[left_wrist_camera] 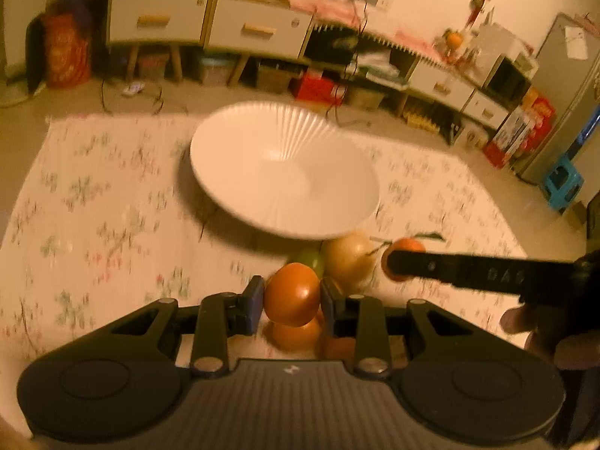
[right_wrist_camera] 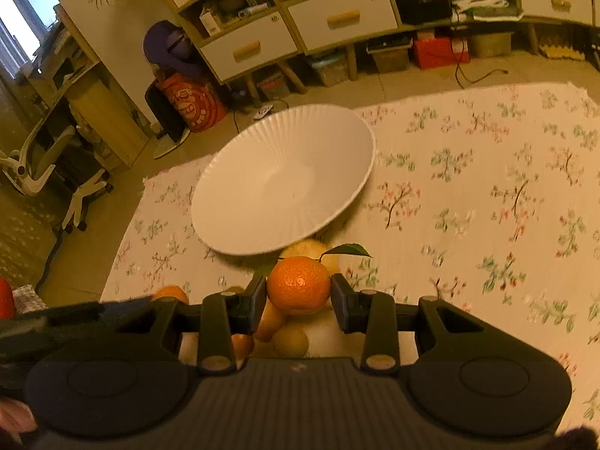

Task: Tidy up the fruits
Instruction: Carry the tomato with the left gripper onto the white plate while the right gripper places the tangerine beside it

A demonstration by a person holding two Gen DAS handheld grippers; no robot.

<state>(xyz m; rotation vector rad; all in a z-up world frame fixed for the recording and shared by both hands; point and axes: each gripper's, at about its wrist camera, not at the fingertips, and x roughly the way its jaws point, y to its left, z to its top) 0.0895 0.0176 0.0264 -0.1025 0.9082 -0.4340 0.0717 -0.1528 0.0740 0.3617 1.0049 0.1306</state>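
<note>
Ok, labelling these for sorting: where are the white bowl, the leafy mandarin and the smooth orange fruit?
white bowl (right_wrist_camera: 240, 242): right wrist view, near rim.
leafy mandarin (right_wrist_camera: 299, 285): right wrist view, peel centre.
smooth orange fruit (left_wrist_camera: 291, 294): left wrist view, skin centre.

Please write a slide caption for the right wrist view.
Right gripper holds a leafy mandarin before the empty white bowl.

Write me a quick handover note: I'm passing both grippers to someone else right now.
Left gripper: shut on a smooth orange fruit.
Right gripper: shut on a dimpled orange mandarin with a leaf.
Ribbed white ceramic bowl: no fruit in it yet, sitting on the floral cloth just beyond the pile.
Remaining fruit: a pale yellow round fruit, a green one and more orange ones lie clustered in front of the bowl.
Left: place both held fruits in the bowl, then the rest.
</note>
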